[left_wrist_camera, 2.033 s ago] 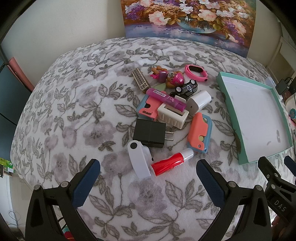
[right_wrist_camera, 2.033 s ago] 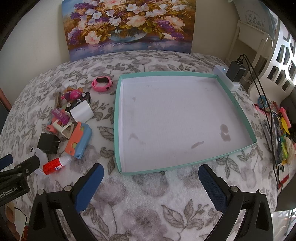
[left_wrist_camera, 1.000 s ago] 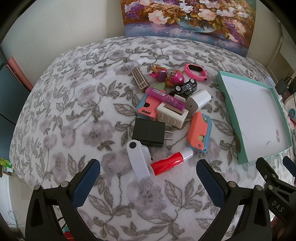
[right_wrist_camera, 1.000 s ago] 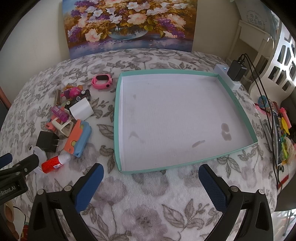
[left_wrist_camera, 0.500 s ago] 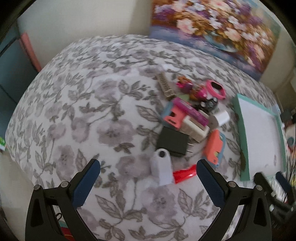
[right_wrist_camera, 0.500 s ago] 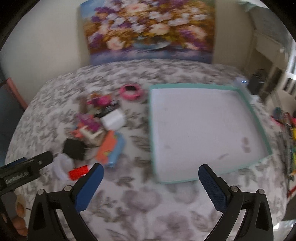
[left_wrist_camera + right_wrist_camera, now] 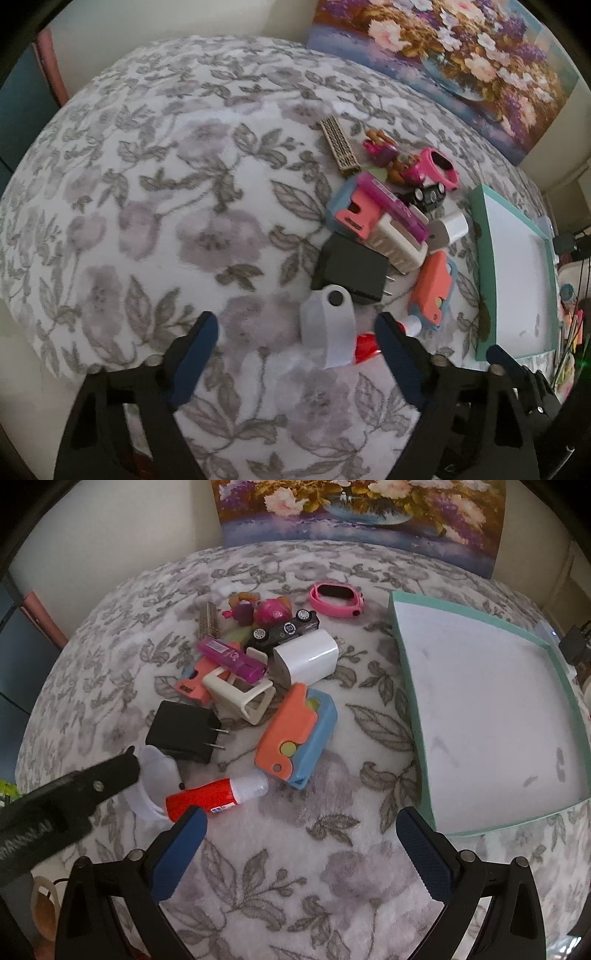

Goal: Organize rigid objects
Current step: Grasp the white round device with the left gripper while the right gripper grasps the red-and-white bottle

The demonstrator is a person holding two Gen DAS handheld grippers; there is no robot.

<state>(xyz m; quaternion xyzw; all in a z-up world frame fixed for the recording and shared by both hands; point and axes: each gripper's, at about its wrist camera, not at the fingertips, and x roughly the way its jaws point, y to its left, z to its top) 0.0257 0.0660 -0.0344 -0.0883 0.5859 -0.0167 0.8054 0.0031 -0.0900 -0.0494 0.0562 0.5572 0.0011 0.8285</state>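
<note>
A pile of small rigid items lies on the floral cloth. My left gripper [image 7: 295,354] points down over the pile's near end. Its jaws are closing with a white clip-shaped gadget [image 7: 327,328] between them, and the pads are clear of it. A red glue stick [image 7: 214,794] lies beside the gadget, partly behind my left gripper's right finger. A black charger [image 7: 183,731] and an orange-and-blue toy [image 7: 295,734] lie just beyond. My right gripper [image 7: 303,849] stands open over bare cloth, nearer than the glue stick. The teal tray [image 7: 413,701] on the right holds nothing.
Farther back lie a white cube charger [image 7: 306,657], a purple stick [image 7: 232,659], a black toy car [image 7: 284,629], a pink watch [image 7: 336,598] and a pink doll [image 7: 271,609]. A flower painting [image 7: 362,506] leans on the back wall. Cables and clutter sit past the tray's right side.
The left gripper came in over the white gadget and its jaws narrowed. The right gripper swung left from the tray to the pile. No object has shifted.
</note>
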